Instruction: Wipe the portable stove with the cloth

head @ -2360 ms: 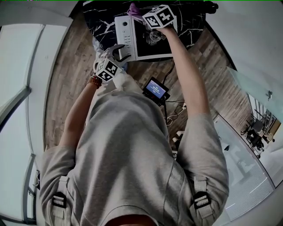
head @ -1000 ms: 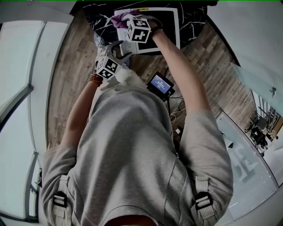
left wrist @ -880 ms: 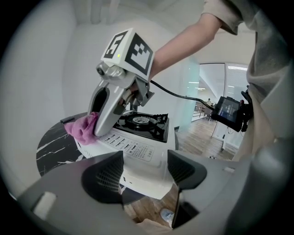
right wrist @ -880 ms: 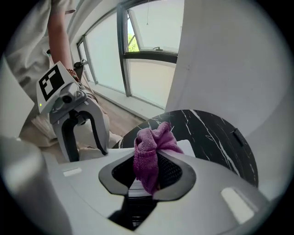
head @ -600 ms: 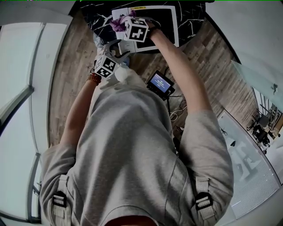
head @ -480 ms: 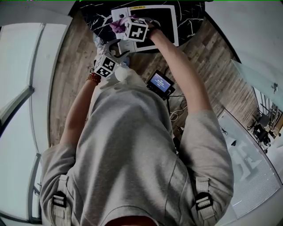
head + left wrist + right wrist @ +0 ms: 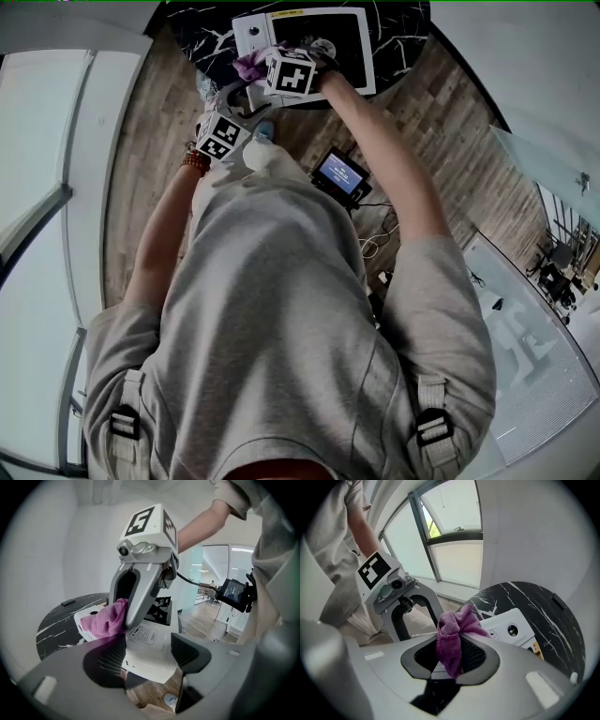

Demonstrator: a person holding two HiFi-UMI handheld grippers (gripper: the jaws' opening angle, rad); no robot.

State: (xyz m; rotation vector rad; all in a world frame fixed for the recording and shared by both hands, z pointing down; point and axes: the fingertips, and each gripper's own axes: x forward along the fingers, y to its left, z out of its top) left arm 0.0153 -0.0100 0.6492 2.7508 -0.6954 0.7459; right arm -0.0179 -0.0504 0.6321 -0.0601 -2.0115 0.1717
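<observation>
- right gripper (image 7: 451, 663) is clamped tight on the purple cloth (image 7: 454, 637), with a wad bunched between its pads and spilling out in front.
- in the head view the cloth is down on the left strip of the white portable stove (image 7: 347, 47), just this side of the round knob (image 7: 253, 31).
- the stove sits on a round black table (image 7: 204, 33) veined in white, with wooden floor (image 7: 141, 159) around it.
- left gripper (image 7: 147, 657) is low at the stove's near left corner. its jaws stand wide and the white corner fills the whole gap between them, pads against its sides, so it reads as a hold on the stove.
- from the left gripper view, the right gripper leans down onto the stove top with the cloth pressed under it, right beside the black burner grate (image 7: 161, 607).
- writing now: there's a yellow label (image 7: 292, 15) on the stove's far rim, too small to read.
- a grey printed panel (image 7: 143, 632) on the stove top has rows of print that won't resolve.
- the marker cube (image 7: 290, 72) on each gripper shows black and white squares, no letters.
- a small monitor (image 7: 338, 173) sits just beside the person's body. its blue screen is lit with lines of text, unreadable from here.
</observation>
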